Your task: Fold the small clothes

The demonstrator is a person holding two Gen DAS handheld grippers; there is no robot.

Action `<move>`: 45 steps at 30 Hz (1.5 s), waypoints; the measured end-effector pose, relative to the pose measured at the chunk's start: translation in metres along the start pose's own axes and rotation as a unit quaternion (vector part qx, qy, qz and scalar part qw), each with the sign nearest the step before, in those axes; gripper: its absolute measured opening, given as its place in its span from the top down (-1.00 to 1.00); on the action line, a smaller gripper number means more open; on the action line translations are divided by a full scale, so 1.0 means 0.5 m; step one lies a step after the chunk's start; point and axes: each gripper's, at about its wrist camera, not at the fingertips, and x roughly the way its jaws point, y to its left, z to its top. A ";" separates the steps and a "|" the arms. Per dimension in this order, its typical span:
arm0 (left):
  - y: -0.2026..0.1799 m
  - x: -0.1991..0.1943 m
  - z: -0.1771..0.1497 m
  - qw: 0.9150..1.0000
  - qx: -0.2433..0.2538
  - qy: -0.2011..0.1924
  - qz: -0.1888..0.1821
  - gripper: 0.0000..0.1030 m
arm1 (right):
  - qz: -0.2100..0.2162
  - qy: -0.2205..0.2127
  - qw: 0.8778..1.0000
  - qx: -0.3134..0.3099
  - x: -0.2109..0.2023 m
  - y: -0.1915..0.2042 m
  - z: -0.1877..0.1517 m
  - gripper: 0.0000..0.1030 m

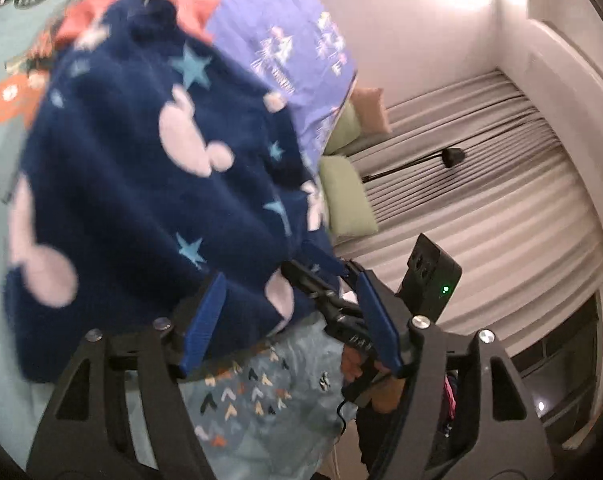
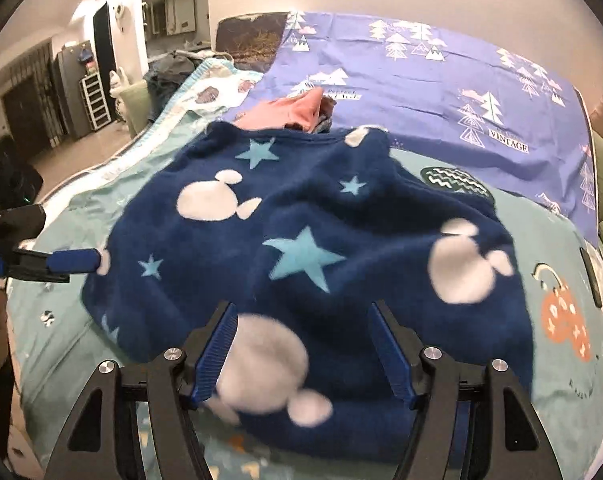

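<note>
A navy fleece garment [image 2: 301, 248] with white mouse heads and blue stars lies spread on the teal bed sheet [image 2: 561, 240]. It also shows in the left wrist view [image 1: 141, 184]. My right gripper [image 2: 301, 312] is open, its blue fingers [image 2: 217, 352] wide apart over the garment's near edge. My left gripper [image 1: 289, 284] is open beside the garment's corner. In the right wrist view it shows at the left, its blue fingertip [image 2: 75, 261] touching the garment's left edge. In the left wrist view the right gripper [image 1: 341, 276] shows close ahead.
A pink garment [image 2: 297, 110] lies behind the navy one. A purple tree-print sheet [image 2: 441, 80] covers the far bed. Green cushions [image 1: 345, 200] and grey curtains [image 1: 481, 184] are at the bedside. A room with furniture lies at far left [image 2: 81, 92].
</note>
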 end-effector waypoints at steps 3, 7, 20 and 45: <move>0.048 0.036 -0.009 0.999 -0.037 0.013 0.028 -0.32 | -0.006 0.021 1.000 0.003 0.069 0.010 -0.025 -0.34; 0.094 0.026 -0.017 0.997 -0.074 0.021 0.031 -0.14 | -0.023 0.015 1.000 -0.011 0.072 0.031 -0.041 -0.39; 0.242 -0.211 -0.097 0.971 -0.209 -0.101 -0.050 -0.52 | 0.034 -0.008 0.999 0.032 -0.032 0.010 -0.032 -0.41; 0.281 -0.106 -0.068 0.914 -0.311 -0.134 -0.222 -0.83 | 0.128 -0.004 0.986 0.107 -0.050 0.024 -0.051 -0.42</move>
